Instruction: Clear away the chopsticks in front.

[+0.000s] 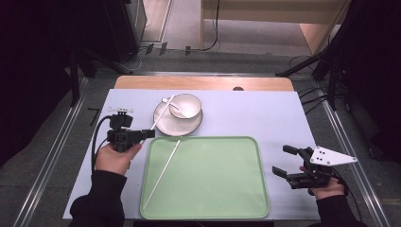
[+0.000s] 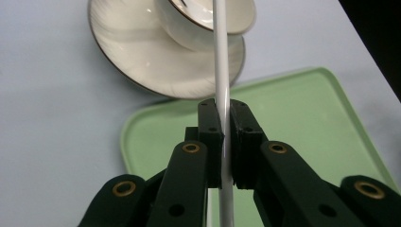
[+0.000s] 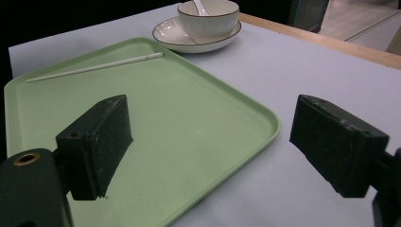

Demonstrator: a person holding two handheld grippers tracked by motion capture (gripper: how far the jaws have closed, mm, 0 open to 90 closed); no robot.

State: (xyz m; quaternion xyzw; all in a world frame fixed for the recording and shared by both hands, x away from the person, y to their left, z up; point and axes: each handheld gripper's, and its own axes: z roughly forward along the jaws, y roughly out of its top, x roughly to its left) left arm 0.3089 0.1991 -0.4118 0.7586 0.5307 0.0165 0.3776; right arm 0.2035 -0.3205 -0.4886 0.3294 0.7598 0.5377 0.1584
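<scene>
The left gripper point(image 1: 150, 133) holds a white chopstick point(image 2: 222, 85) between its fingers point(image 2: 211, 142), which are clenched on the thin rod near one of its ends. In the high view the chopstick points from the gripper up toward the plate point(image 1: 163, 124), and its far end passes above the plate, close to the bowl point(image 1: 185, 105) that stands on it with a white spoon point(image 1: 170, 101) inside. A second chopstick point(image 1: 162, 174) lies on the green tray point(image 1: 246, 208), at its left part, slanted from near the upper edge toward the lower left corner. The right gripper point(image 1: 282, 161) rests at the right of the tray, above the tabletop point(image 1: 265, 113), with its fingers point(image 3: 97, 142) wide apart and nothing between them. The work seems to be to bring the held chopstick to the tray beside the other one. The risk is in the grip: the rod is smooth and round and is held far from its middle, so it may turn or slide between the fingers when the hand swings. The long free end can also hit the bowl or the rim of the plate and push them. If the chopstick is released from too high, it can roll to the tray's edge or bounce over it.
</scene>
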